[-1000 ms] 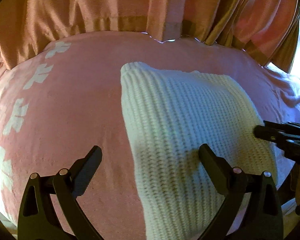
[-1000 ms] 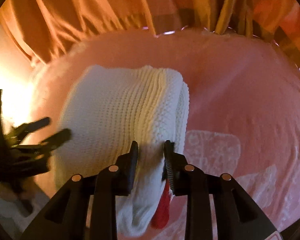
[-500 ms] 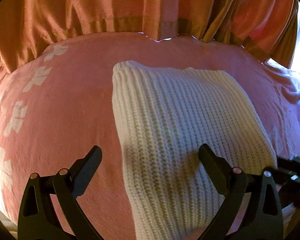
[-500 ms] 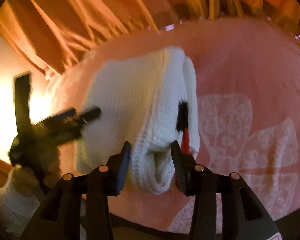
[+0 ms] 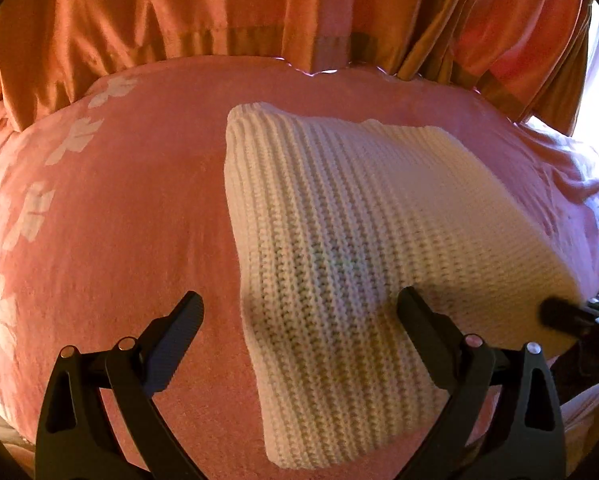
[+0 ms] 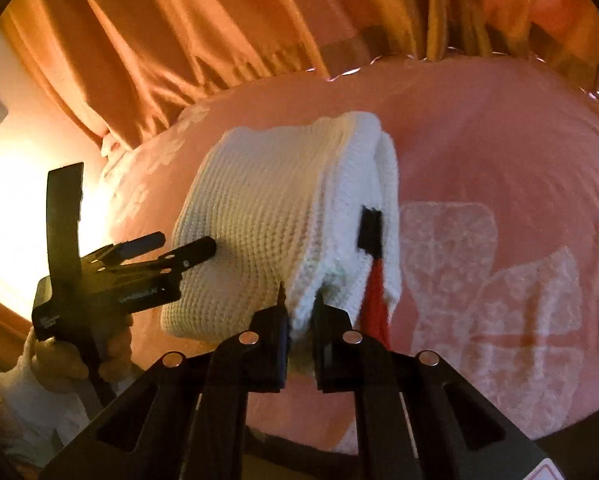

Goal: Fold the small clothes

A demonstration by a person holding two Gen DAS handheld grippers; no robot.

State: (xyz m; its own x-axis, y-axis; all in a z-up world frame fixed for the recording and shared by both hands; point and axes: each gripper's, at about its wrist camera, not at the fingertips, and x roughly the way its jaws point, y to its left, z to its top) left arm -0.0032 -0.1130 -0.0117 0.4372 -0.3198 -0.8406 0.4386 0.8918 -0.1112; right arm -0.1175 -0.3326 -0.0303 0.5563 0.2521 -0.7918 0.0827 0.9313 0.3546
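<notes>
Left wrist view: the left gripper [image 5: 299, 312] hovers with jaws spread wide over the folded white knit garment [image 5: 363, 240] lying on the pink bedspread [image 5: 119, 208].

Right wrist view: the right gripper [image 6: 299, 312], jaws just closing, pinches the garment's near folded edge. Folding looks nearly finished; perhaps 1 last tidy-up remains.

Black plastic tool [image 6: 299, 312], silver screws; white sleeve [image 6: 15, 400].

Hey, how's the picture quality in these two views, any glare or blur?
Left wrist view: the sweater is sharp, with window glare at the right edge; right wrist view: bright glare washes out the left side, and the sweater's edges look slightly blurred; both bend strongly at the rim.
</notes>
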